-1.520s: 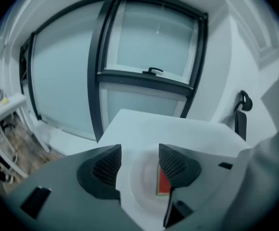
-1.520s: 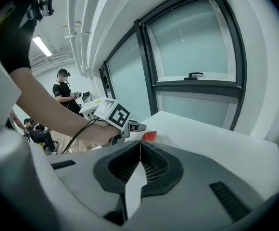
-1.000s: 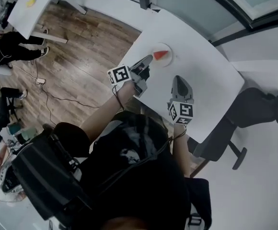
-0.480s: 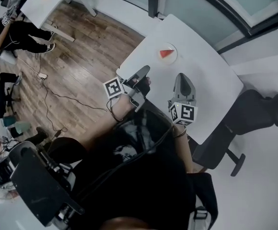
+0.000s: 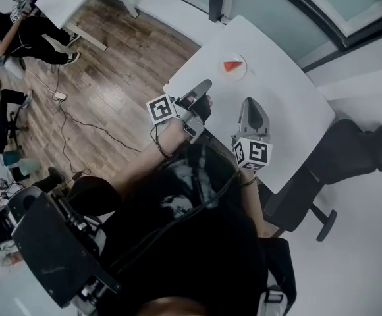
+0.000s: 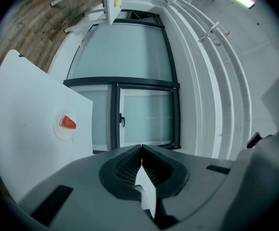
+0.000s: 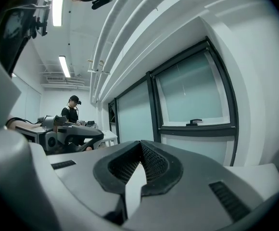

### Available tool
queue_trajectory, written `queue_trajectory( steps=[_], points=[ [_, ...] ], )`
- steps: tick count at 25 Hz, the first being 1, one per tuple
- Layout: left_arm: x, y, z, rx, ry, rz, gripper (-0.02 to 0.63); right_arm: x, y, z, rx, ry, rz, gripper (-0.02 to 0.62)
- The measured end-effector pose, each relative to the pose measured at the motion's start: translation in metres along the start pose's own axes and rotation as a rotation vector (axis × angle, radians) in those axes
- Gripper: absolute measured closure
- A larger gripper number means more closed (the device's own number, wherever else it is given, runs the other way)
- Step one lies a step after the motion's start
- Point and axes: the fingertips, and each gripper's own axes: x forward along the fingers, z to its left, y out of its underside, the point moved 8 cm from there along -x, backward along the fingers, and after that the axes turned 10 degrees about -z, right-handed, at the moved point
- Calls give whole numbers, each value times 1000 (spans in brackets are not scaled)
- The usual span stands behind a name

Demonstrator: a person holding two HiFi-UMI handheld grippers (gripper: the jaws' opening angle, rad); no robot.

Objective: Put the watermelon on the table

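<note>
Now both are over the near side of the white tabletop [image 5: 290, 114]. Left hand-held gripper [image 5: 206, 84]: jaws pressed together, nothing between them. Right hand-held gripper [image 5: 249, 103]: same story, jaws closed and empty, just beside the left one. And the watermelon [image 5: 231, 66], a red slice, sits on a small white plate [image 5: 242, 74] ahead of the left hand-held gripper's tip, apart from it, and ahead-left of the right one. Neither touches it.
</note>
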Motion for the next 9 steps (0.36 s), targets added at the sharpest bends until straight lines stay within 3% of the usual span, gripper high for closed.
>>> queue_trajectory(
  steps=[9],
  points=[
    [-19, 16, 3, -30, -28, 18, 601, -18, -1, 15, -5, -22, 7, 584]
  ],
)
